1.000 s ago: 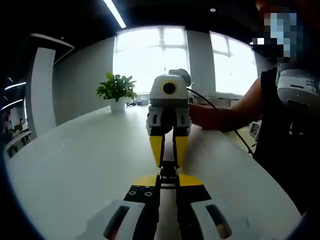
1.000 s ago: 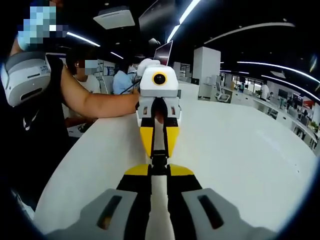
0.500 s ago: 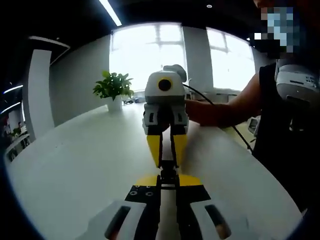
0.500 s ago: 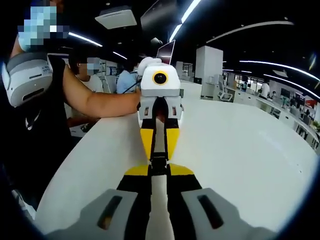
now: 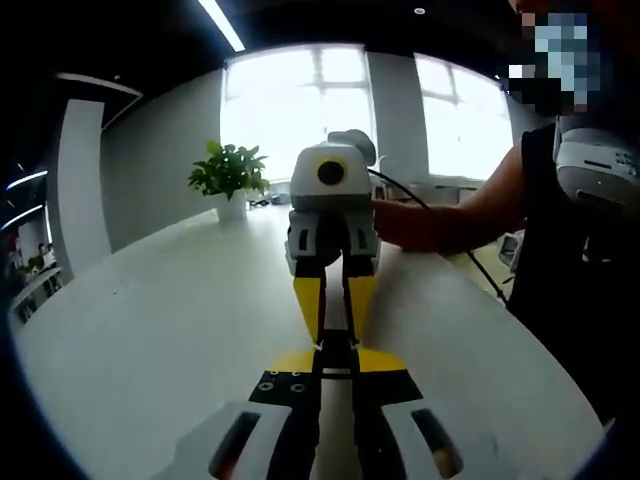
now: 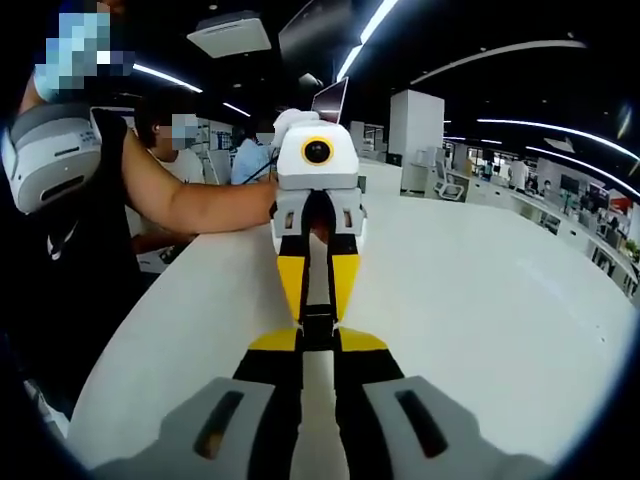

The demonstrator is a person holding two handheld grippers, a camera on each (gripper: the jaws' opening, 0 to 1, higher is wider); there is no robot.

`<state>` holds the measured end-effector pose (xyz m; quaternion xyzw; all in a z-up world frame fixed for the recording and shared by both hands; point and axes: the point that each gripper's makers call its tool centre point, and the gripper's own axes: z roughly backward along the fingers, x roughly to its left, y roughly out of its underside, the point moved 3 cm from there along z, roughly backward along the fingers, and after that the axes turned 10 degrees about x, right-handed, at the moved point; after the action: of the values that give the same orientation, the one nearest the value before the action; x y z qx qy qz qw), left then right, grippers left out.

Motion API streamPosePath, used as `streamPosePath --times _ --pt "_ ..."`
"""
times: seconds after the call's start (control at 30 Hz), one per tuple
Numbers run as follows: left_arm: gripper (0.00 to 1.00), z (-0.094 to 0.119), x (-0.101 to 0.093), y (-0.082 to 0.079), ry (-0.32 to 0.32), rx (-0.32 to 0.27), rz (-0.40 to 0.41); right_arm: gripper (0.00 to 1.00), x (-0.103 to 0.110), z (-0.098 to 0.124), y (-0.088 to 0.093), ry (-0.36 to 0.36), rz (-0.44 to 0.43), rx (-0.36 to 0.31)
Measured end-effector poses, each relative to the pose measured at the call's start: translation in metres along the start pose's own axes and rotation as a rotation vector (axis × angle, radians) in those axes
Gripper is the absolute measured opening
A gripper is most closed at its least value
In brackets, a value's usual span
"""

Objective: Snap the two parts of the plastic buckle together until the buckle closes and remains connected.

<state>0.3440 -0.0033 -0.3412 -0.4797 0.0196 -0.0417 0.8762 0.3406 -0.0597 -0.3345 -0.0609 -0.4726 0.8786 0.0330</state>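
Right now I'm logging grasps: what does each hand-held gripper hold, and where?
Each pinches one end of the small black buckle between its closed tips, meeting nose to nose.

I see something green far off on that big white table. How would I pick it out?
Follow the long white table in the left gripper view toward the bright windows at its far end. There, left of the facing gripper with yellow jaws, stands a small leafy green plant in a white pot. It is the one green thing on the table.

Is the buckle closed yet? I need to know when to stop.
Cannot tell. The buckle is a small dark piece pinched between both grippers' meeting tips, its joint hidden.
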Motion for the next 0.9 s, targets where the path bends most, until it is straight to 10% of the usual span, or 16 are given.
streamPosePath --times 0.9 --pt "0.08 0.0062 0.0028 -0.0025 -0.006 -0.015 0.048 0.18 -0.0045 0.0000 0.0007 0.010 0.016 -0.022"
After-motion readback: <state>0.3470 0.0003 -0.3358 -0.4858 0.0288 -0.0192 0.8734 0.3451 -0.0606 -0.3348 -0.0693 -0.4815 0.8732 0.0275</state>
